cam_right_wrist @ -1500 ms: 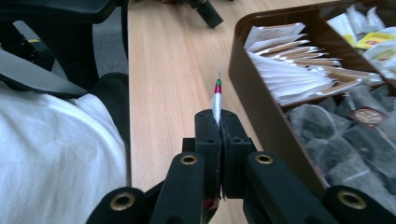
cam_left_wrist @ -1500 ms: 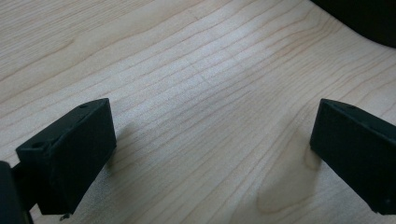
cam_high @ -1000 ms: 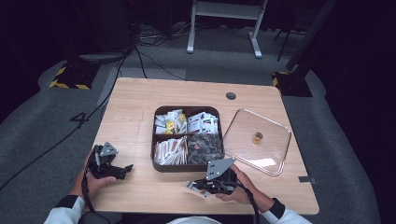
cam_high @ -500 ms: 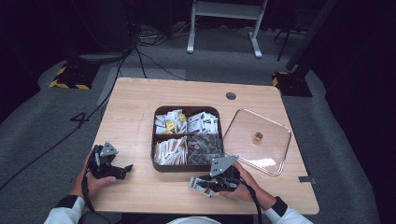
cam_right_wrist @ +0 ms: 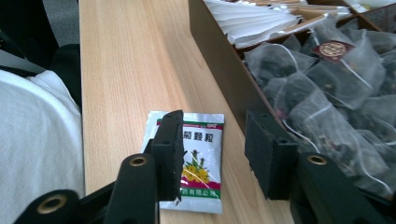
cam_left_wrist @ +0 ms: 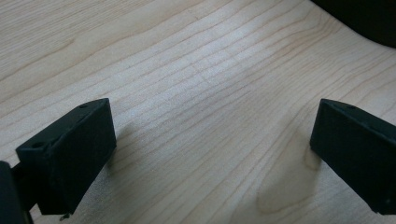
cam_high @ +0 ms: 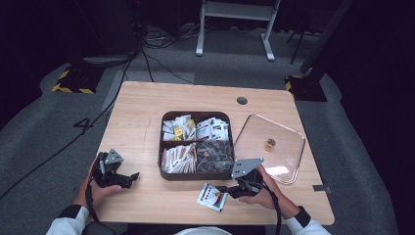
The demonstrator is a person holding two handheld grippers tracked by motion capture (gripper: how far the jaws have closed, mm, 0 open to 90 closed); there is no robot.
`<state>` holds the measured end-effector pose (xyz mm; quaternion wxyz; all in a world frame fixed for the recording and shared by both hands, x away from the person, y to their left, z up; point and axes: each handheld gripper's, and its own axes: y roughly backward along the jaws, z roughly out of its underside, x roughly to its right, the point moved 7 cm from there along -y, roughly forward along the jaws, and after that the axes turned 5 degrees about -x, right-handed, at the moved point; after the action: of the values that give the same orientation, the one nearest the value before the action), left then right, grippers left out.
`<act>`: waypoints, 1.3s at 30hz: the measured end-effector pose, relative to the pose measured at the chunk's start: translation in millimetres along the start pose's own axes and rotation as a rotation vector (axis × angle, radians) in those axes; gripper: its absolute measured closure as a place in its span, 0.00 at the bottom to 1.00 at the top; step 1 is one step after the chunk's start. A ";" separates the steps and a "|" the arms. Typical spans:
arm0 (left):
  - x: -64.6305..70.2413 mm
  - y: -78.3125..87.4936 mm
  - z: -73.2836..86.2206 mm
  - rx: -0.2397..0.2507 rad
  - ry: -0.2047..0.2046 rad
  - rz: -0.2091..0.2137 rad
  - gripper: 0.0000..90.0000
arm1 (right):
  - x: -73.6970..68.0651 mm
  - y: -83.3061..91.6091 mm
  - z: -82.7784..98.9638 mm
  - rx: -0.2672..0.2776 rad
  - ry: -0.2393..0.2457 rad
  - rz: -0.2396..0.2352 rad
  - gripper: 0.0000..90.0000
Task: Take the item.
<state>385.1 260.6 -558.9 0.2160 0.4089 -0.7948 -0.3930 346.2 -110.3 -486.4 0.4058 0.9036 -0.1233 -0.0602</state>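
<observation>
The sachet [cam_right_wrist: 191, 158] lies flat on the table [cam_high: 142, 122] at the near edge, just in front of the box [cam_high: 195, 175] and apart from its wall. It looks light, thin and limp, a sealed foil or paper packet with a smooth printed face, so it will likely slide if pushed and buckle if pinched in the middle. The best hold is probably an edge seam, with one jaw slipped under a lifted corner; pressed flat on the wood, it offers little to grab.

The right gripper [cam_right_wrist: 215, 149] hangs just above the sachet, jaws partly open after just widening, pads pressing on nothing. In the right gripper view the sachet lies beneath the left jaw and in the gap, released. In the high view the right gripper [cam_high: 226, 188] sits just right of the sachet [cam_high: 212, 197].

The left gripper [cam_left_wrist: 210, 154] rests over bare wood, jaws wide and empty, well apart from the sachet.

Farther off, the box holds tea bags [cam_right_wrist: 327, 88] and paper sticks [cam_right_wrist: 252, 18]; beyond it to the right lies the clear lid [cam_high: 270, 147].
</observation>
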 end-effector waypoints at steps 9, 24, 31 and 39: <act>0.0 0.0 0.0 0.000 0.000 0.000 0.01 | 9.5 20.2 4.0 0.026 -0.004 0.043 0.58; -0.1 0.0 0.0 0.000 0.000 -0.001 0.01 | 52.0 63.6 15.3 0.108 -0.086 0.202 0.37; -0.3 0.1 -0.1 0.000 -0.003 -0.001 0.01 | 74.3 79.4 22.9 0.105 -0.120 0.294 0.32; -0.3 0.0 -0.1 0.000 -0.003 -0.001 0.01 | 111.9 86.5 43.3 0.070 -0.201 0.375 0.29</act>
<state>385.3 260.9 -558.9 0.2146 0.4088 -0.7948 -0.3938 429.7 -227.2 -451.4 0.3640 0.8677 -0.3313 -0.0691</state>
